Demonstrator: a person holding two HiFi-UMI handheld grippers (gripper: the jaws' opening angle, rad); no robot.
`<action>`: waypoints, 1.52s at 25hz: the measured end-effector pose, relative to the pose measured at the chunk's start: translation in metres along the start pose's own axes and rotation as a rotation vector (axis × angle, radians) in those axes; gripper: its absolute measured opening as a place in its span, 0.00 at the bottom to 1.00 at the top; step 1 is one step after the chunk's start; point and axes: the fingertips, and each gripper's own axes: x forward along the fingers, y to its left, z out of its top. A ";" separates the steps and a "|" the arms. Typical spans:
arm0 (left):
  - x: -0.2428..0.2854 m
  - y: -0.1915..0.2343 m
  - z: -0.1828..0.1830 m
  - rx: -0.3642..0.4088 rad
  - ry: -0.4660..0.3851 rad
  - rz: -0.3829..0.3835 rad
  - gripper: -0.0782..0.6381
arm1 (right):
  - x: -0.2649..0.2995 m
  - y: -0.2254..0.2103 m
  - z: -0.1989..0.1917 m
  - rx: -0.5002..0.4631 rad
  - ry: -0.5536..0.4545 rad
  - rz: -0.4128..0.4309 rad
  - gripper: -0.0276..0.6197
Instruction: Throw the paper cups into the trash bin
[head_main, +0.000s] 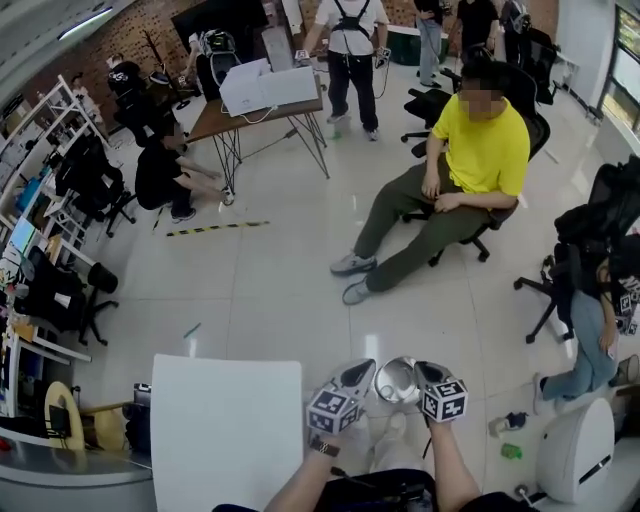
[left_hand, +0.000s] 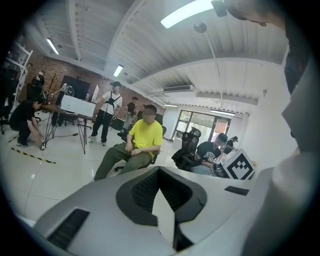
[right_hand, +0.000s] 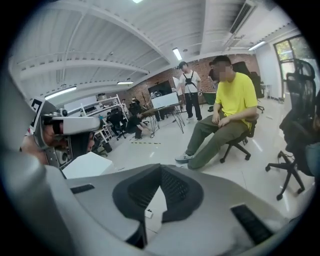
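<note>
In the head view a round trash bin (head_main: 397, 382) with a pale lining stands on the floor just in front of me. My left gripper (head_main: 362, 372) is at its left rim and my right gripper (head_main: 430, 372) at its right rim, both held above it. In the left gripper view the left gripper (left_hand: 160, 169) has its dark pads meeting at the tips with nothing between them. The right gripper (right_hand: 161, 167) looks the same in the right gripper view: shut and empty. No paper cup shows in any view.
A white table (head_main: 225, 430) stands at my left. A white rounded machine (head_main: 575, 450) and small litter (head_main: 511, 452) lie at the right. A seated person in a yellow shirt (head_main: 470, 170) stretches their legs over the tiled floor ahead. Office chairs (head_main: 600, 260) stand at the right.
</note>
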 end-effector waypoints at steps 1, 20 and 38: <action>-0.004 0.004 0.009 0.010 -0.014 0.000 0.11 | -0.004 0.006 0.016 -0.017 -0.025 0.004 0.05; -0.017 -0.031 0.177 0.154 -0.221 -0.088 0.11 | -0.104 0.071 0.229 -0.153 -0.422 0.141 0.05; -0.032 -0.056 0.227 0.267 -0.335 -0.088 0.11 | -0.152 0.101 0.292 -0.247 -0.563 0.252 0.05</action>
